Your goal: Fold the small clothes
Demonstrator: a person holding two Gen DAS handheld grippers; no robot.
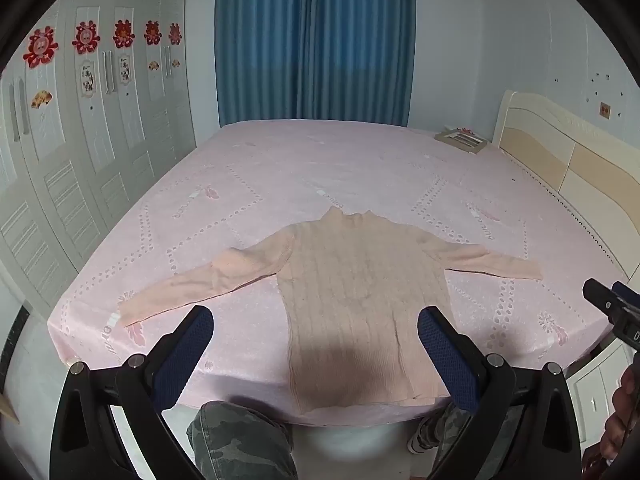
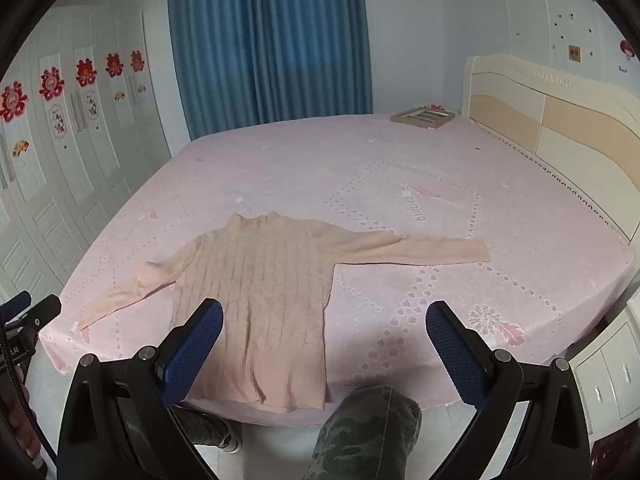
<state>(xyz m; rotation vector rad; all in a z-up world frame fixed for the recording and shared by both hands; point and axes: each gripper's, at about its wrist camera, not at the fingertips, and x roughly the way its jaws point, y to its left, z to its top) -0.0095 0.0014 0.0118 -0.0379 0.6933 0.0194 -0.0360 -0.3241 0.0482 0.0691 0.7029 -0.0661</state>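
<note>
L gripper (image 1: 316, 332), black frame w/ blue textured pads (image 1: 188, 356), sits at bottom of the left wrist view, jaws wide apart, nothing between them, held above the near bed edge. R gripper (image 2: 324, 328), same build, blue pads (image 2: 454, 350), bottom of the right wrist view, jaws also wide apart and empty. R gripper's tip also shows at the right edge of the left wrist view; L gripper's tip shows at the left edge of the right wrist view.

Pale pink cable-knit long-sleeve sweater (image 1: 352, 280) lies flat, unfolded, at lower centre of the left wrist view, hem at the near bed edge, high collar pointing away toward the top of the frame, both sleeves spread out to left & right. In the right wrist view it lies left of centre (image 2: 264, 292), partly behind the left pad.

Under it: bed w/ pink patterned sheet (image 1: 320, 168). Person's camouflage-print trouser legs (image 1: 240, 440) at bottom of frame. Cream & tan headboard (image 1: 568, 152) at right, flat framed rectangular object (image 1: 464, 140) on the sheet near it. Blue pleated curtains (image 1: 316, 40) top centre. White wardrobe doors w/ red paper-cut decorations (image 1: 86, 38) upper left.
</note>
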